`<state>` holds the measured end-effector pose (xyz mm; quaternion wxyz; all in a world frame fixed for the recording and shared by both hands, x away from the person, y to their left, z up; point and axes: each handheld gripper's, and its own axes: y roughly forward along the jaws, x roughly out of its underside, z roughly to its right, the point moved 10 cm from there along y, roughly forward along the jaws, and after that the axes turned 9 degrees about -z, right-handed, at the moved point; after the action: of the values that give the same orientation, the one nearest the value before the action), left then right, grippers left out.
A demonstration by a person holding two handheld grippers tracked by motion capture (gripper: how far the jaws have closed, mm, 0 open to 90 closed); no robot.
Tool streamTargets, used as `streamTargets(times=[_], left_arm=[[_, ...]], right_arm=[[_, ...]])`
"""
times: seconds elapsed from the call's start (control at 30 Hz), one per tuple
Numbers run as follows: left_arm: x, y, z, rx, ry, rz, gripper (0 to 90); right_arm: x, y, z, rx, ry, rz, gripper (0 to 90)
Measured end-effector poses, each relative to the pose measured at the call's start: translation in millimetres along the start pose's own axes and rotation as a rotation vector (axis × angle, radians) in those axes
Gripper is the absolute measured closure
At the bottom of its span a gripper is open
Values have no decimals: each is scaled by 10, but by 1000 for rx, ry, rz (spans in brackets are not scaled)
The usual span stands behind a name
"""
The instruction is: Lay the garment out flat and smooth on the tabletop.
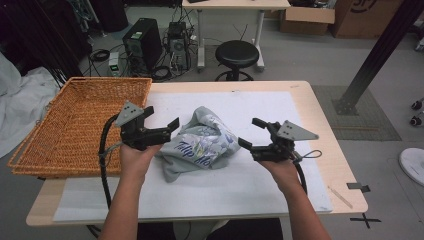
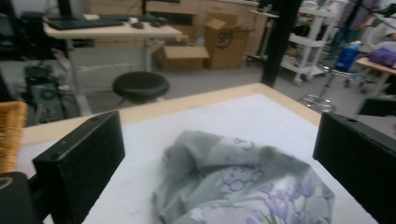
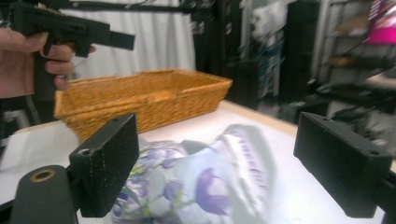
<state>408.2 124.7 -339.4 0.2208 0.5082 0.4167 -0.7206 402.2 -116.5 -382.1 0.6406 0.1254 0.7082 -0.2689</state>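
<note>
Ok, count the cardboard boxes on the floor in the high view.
2: one open box behind the far desk, one larger box right of it, cut off by the frame. Others may be hidden.

The shirt (image 1: 200, 145) is soft, crumpled cloth, grey with purple flowers printed on it. The basket (image 1: 75, 125) is woven from rough orange-brown wicker. The table (image 1: 320, 125) has a smooth, pale wood edge, and a matt white sheet (image 1: 260, 185) covers its top. The left gripper (image 1: 162, 117) and the right gripper (image 1: 252, 132) look like dull black plastic, and their jaw faces look grainy.
</note>
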Motion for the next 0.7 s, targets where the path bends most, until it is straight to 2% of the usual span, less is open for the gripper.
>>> streamTargets(times=[0.03,0.07,0.1,0.13,0.17,0.2,0.23,0.27,0.3,0.33,0.37,0.4,0.47,0.53,0.57,0.6,0.63,0.7], left_arm=[[10,-1,3,6,2,4,18],[18,1,19,23,4,10,18],[49,18,29,37,13,0,17],[49,18,29,37,13,0,15],[56,20,46,50,23,2,15],[58,18,58,61,24,1,15],[64,15,73,76,28,-4,21],[67,9,80,80,33,-5,21],[82,-6,64,64,39,-7,21],[97,-13,48,58,30,-13,21],[97,-13,48,58,30,-13,21],[132,-16,6,44,-1,-21,20],[147,-19,-16,42,-15,-13,18],[156,-27,-42,47,-59,24,11],[171,-36,-46,57,-101,42,12],[171,-36,-46,57,-101,42,12],[178,-37,-41,59,-104,41,17],[195,-37,-24,60,-83,33,23]], right_arm=[[25,196,-59,-27,7,-55,141],[25,196,-59,-27,7,-55,141],[59,422,-153,-61,-7,-115,185],[59,422,-153,-61,-7,-115,185],[94,526,-176,-56,-23,-155,216],[145,633,-180,-44,-35,-199,293],[251,720,-117,6,-40,-269,445],[307,746,-89,8,-15,-296,552],[361,751,-83,-8,4,-321,660],[402,730,-81,-9,8,-336,732],[407,701,-108,-29,-6,-328,800],[412,674,-128,-33,-23,-326,838],[425,607,-169,-43,-44,-325,849],[425,569,-183,-45,-50,-319,851],[424,498,-198,-43,-51,-309,852],[424,498,-198,-43,-51,-309,852],[410,426,-207,-29,-38,-294,852],[402,391,-219,-26,-31,-288,852]])
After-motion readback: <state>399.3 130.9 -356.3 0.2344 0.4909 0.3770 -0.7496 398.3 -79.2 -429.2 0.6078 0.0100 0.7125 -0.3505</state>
